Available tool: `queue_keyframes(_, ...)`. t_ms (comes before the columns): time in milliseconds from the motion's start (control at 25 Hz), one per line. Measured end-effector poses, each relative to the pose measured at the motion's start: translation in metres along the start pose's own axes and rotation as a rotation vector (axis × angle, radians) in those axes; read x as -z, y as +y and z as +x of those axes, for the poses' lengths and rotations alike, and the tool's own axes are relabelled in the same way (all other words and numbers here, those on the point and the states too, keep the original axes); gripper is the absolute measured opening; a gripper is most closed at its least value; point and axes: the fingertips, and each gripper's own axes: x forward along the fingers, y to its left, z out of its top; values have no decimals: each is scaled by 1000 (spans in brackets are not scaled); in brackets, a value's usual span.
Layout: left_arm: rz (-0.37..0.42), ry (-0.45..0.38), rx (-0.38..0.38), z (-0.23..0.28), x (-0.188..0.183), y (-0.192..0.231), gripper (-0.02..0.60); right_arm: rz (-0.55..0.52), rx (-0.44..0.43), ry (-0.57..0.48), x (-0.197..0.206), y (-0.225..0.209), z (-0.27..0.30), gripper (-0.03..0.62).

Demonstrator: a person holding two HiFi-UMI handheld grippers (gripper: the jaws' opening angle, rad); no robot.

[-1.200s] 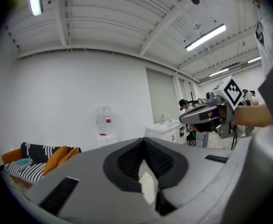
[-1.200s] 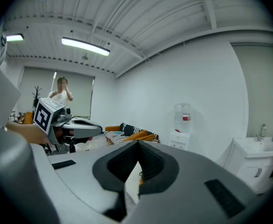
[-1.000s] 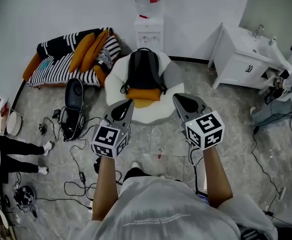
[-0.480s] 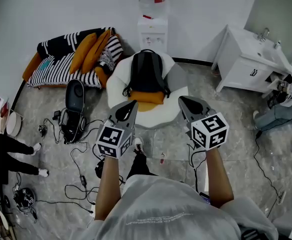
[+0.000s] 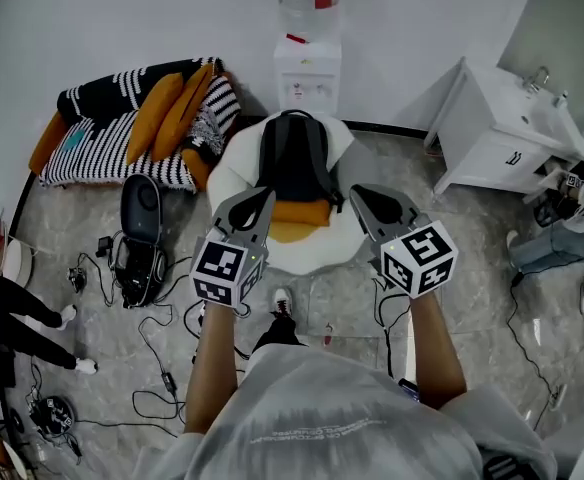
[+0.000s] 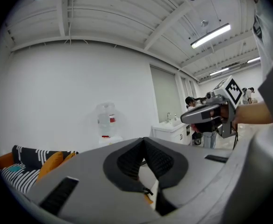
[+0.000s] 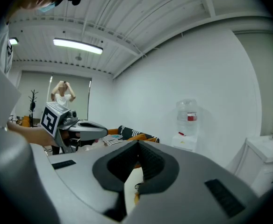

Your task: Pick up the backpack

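A dark backpack point(image 5: 294, 158) stands upright on a white round seat point(image 5: 234, 173), with an orange cushion point(image 5: 294, 214) in front of it. Both grippers are held level in front of me, just short of the seat and apart from the backpack. My left gripper point(image 5: 261, 196) is shut and empty at the seat's left front. At the right front my right gripper point(image 5: 358, 194) is also shut and empty. Its own view shows the left gripper point(image 6: 144, 141) with pads together. The right gripper point(image 7: 136, 145) looks the same, with a sliver of the seat and cushion below its tips.
A water dispenser point(image 5: 308, 66) stands against the wall behind the seat. A striped couch with orange cushions point(image 5: 122, 128) lies to the left, a white sink cabinet point(image 5: 492, 133) to the right. A black device point(image 5: 139, 230) and cables point(image 5: 162, 353) lie on the floor at left. People stand at both sides.
Both grippers have moved forward together toward the seat and backpack, which now lie right ahead of the tips. My foot has stepped forward. The jaws stayed shut.
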Motion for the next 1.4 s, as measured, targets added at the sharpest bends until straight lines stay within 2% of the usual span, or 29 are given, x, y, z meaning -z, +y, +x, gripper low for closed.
queue_keyframes(560, -36, 63, 42, 83, 20, 112, -6, 67, 16, 77, -4, -43, 128, 0)
queue_keyframes(1000, -67, 106, 79, 124, 46, 163, -6, 85, 31, 120, -1, -63, 190, 0)
queue_keyframes(1400, -84, 144, 115, 152, 71, 198, -6, 126, 80, 142, 12, -88, 233, 0)
